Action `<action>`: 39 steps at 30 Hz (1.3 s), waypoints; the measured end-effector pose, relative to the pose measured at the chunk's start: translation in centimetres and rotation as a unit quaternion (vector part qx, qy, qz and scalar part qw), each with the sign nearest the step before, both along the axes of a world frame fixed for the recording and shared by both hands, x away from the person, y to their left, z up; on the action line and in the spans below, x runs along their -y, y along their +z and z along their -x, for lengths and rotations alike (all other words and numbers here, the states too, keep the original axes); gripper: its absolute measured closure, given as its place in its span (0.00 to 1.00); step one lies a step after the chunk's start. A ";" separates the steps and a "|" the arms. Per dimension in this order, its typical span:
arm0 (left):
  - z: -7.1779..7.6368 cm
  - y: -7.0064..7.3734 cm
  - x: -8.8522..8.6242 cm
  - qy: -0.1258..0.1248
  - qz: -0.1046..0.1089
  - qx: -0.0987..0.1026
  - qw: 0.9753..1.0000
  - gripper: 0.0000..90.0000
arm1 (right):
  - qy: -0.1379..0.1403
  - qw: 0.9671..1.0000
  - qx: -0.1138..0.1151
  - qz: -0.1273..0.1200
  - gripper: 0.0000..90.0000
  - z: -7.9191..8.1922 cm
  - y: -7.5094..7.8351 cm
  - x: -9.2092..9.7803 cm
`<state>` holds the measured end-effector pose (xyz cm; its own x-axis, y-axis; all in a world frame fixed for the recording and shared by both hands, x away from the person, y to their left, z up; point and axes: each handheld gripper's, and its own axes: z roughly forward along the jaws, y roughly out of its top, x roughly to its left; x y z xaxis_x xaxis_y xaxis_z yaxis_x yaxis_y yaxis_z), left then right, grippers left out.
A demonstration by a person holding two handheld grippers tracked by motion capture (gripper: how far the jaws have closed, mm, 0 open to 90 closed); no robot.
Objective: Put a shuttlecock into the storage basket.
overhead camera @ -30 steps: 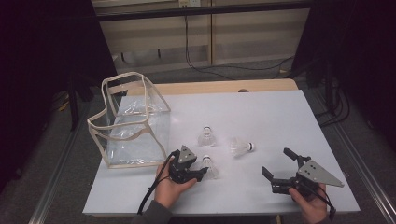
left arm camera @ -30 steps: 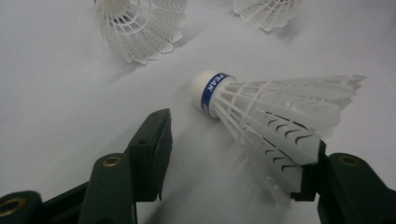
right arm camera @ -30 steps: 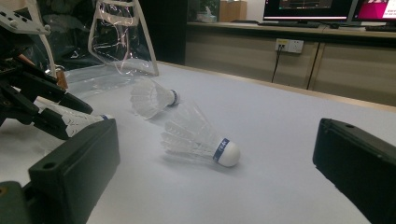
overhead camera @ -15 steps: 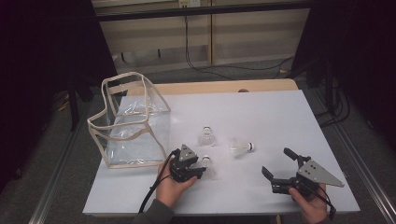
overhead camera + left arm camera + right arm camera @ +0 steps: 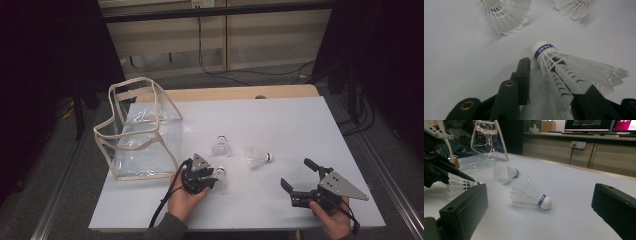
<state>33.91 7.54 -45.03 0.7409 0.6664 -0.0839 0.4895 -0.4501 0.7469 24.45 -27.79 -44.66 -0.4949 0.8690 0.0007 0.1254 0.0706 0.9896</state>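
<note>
Three white shuttlecocks with blue-banded corks lie on the white table. The nearest shuttlecock has its feather skirt between the jaws of my left gripper, which is shut on it, cork pointing away. In the high view this gripper is at the front centre of the table. A second shuttlecock stands just beyond it and a third shuttlecock lies on its side to the right. My right gripper is wide open near the front right, holding nothing, and faces the third shuttlecock.
A clear plastic bag with cream trim stands open-topped at the table's left side. A wooden strip runs along the table's far edge. Cables hang behind the table. Bare table surface stretches across the middle and the far right.
The left gripper has edged slightly toward the nearest shuttlecock. The right gripper and the other two shuttlecocks have not moved.
</note>
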 end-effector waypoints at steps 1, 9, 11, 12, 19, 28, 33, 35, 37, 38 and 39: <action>0.0 0.0 0.0 0.002 0.003 0.000 1.000 0.78 | 0.000 1.000 0.000 0.000 0.01 0.0 0.0 0.0; -0.1 0.0 0.0 0.002 0.002 -0.006 1.000 0.86 | 0.000 1.000 -0.001 0.000 0.01 0.0 0.0 0.0; -0.1 0.0 -0.1 0.001 -0.005 -0.011 1.000 0.88 | 0.000 1.000 -0.001 0.000 0.01 0.0 0.0 0.0; -0.2 0.0 -0.1 0.000 -0.009 -0.012 1.000 0.89 | 0.000 1.000 -0.001 -0.001 0.01 0.0 0.0 0.0; -0.3 -0.1 -0.2 -0.002 -0.005 -0.019 1.000 0.92 | 0.000 1.000 -0.001 0.000 0.01 0.0 0.0 0.0; -0.3 0.0 -0.3 -0.002 0.000 -0.029 1.000 0.96 | 0.001 1.000 -0.001 0.000 0.01 0.0 0.0 0.0; -0.4 0.2 -0.4 -0.002 0.005 -0.036 0.999 0.96 | 0.001 1.000 0.000 -0.001 0.01 0.0 0.0 0.0; -0.4 0.3 -0.5 -0.004 0.009 -0.041 0.999 0.97 | 0.000 1.000 0.000 -0.001 0.01 0.0 0.0 0.1; -0.4 0.4 -0.5 -0.004 0.013 -0.047 0.999 0.97 | 0.000 1.000 0.000 -0.001 0.01 0.0 0.0 0.1; -0.4 0.4 -0.5 -0.004 0.013 -0.047 0.999 0.97 | 0.000 1.000 0.000 -0.001 0.01 0.0 0.0 0.1; -0.4 0.6 -0.6 -0.005 0.016 -0.052 0.998 0.97 | 0.001 1.000 0.000 -0.001 0.01 0.0 0.0 0.1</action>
<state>34.29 8.13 -44.48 0.7339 0.6544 -0.1820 0.5609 -0.4327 0.7058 24.46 -27.86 -44.63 -0.4958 0.8684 0.0021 0.1256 0.0694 0.9896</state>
